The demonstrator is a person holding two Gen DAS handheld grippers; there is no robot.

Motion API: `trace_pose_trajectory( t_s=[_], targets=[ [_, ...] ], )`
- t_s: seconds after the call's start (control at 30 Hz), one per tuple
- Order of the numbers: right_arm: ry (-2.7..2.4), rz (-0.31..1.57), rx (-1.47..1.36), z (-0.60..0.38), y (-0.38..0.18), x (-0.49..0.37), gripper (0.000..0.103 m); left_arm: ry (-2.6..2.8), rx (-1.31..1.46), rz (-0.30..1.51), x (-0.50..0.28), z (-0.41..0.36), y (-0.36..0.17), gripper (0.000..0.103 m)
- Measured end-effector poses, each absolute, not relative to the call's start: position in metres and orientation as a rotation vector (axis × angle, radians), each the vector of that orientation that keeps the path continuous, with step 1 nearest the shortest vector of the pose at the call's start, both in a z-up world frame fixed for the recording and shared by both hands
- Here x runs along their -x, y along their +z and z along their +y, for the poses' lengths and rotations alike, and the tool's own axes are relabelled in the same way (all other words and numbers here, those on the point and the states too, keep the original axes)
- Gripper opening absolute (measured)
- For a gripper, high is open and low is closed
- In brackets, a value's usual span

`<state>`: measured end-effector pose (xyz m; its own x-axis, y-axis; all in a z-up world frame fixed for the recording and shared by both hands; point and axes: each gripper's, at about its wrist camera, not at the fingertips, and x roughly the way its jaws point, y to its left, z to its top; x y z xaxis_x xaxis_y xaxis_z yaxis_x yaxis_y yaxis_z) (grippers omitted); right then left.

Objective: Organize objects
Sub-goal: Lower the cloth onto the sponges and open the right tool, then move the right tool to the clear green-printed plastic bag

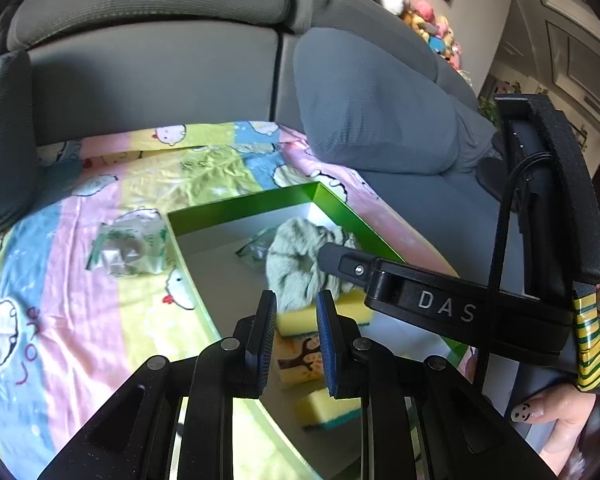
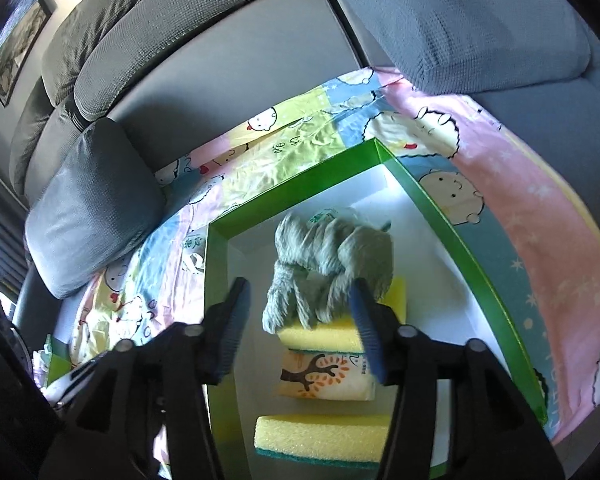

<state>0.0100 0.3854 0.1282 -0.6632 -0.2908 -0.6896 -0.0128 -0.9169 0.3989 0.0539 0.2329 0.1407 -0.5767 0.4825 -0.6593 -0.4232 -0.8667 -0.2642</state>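
Right tool (image 2: 300, 320) hangs jaws apart above the cloth (image 2: 332, 260) in the box (image 2: 292, 192); left tool (image 1: 296, 340), closed and empty, is nearer the packet (image 1: 128, 252) left of the box.

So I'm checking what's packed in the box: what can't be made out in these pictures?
- Clear plastic bag in the green box: contents unreadable, half behind the grey-green cloth, left view.
- Far yellow sponge: top covered by that cloth, right view.
- Near yellow sponge: right end behind the right gripper's fingers.
- Tree-print packet: lettering too small.
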Motion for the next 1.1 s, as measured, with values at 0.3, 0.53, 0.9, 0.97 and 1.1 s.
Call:
trace_pose_trajectory(
  t_s=[0.3,0.53,0.9,0.97,1.1],
  targets=[
    [-2.773,-0.442,-1.124,0.367,0.151,-0.024,0.071,2.412,1.016,-0.117,-0.069,0.200,0.154,0.030],
    [-2.790,-0.358,-1.104,0.349,0.158,-0.026,0.081,2.477,0.981,-0.149,-0.077,0.151,0.162,0.070],
    [-2.788,-0.182,-1.035,0.291,0.158,-0.020,0.085,2.594,1.078,-0.216,-0.071,0.054,0.141,0.073],
    [-2.787,-0.143,-1.010,0.276,0.159,-0.019,0.085,2.589,1.118,-0.235,-0.068,0.040,0.128,0.073],
    [-2.823,-0.061,-0.969,0.247,0.158,-0.015,0.085,2.569,1.160,-0.364,-0.059,0.011,0.105,0.073]
  ],
)
